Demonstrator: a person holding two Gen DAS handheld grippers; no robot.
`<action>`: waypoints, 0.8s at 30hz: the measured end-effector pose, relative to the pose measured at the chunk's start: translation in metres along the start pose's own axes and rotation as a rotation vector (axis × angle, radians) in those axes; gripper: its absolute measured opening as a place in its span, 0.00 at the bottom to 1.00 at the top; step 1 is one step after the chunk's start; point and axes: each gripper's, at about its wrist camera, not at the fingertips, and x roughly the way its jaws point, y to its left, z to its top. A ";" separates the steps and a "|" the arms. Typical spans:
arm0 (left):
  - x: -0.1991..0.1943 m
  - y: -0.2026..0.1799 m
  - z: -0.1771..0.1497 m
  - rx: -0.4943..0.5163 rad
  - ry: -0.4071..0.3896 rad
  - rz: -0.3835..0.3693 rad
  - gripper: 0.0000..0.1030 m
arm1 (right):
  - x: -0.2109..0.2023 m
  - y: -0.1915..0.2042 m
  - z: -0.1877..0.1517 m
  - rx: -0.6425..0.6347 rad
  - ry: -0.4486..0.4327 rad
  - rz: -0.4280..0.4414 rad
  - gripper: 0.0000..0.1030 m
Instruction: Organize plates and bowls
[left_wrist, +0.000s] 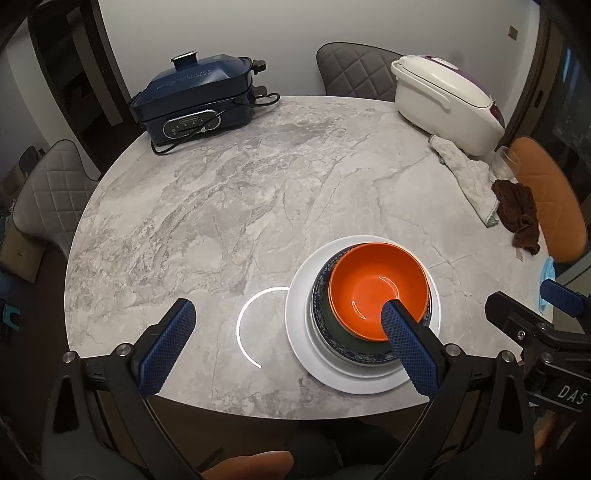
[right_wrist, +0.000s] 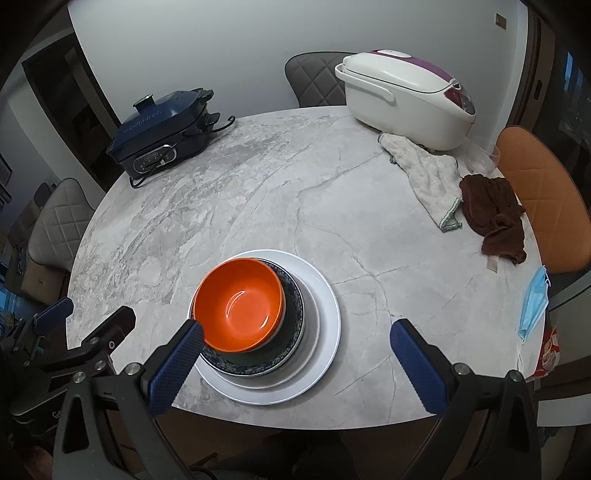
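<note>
A stack of dishes stands near the front edge of the round marble table (left_wrist: 229, 192). An orange bowl (left_wrist: 369, 284) (right_wrist: 240, 299) is on top, nested in a dark bowl (right_wrist: 290, 317). Under these lie a blue-patterned plate (left_wrist: 320, 325) (right_wrist: 297, 295), a smaller pale plate and a wide white plate (left_wrist: 297, 332) (right_wrist: 330, 325). My left gripper (left_wrist: 289, 307) is open, low over the front edge, left of the stack; its right finger only overlaps the bowl in this view. My right gripper (right_wrist: 297, 328) is open in front of the stack, holding nothing. Each gripper also shows in the other's view, left gripper (right_wrist: 98, 308) and right gripper (left_wrist: 522, 295).
A dark blue electric cooker (left_wrist: 195, 96) with its cord sits at the back left and a white rice cooker (left_wrist: 443, 99) at the back right. A pale cloth (right_wrist: 428, 177), a brown cloth (right_wrist: 491, 210) and a blue face mask (right_wrist: 533, 302) lie along the right side. Chairs ring the table.
</note>
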 end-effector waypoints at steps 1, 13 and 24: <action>-0.001 0.000 0.000 -0.004 0.000 0.002 0.98 | 0.000 -0.001 -0.001 0.002 0.001 -0.004 1.00; 0.002 0.002 0.008 -0.049 0.012 -0.035 0.98 | 0.004 -0.004 -0.002 0.000 0.020 -0.016 1.00; 0.003 -0.001 0.011 -0.052 0.017 -0.031 0.98 | 0.009 -0.006 -0.001 -0.006 0.035 -0.019 1.00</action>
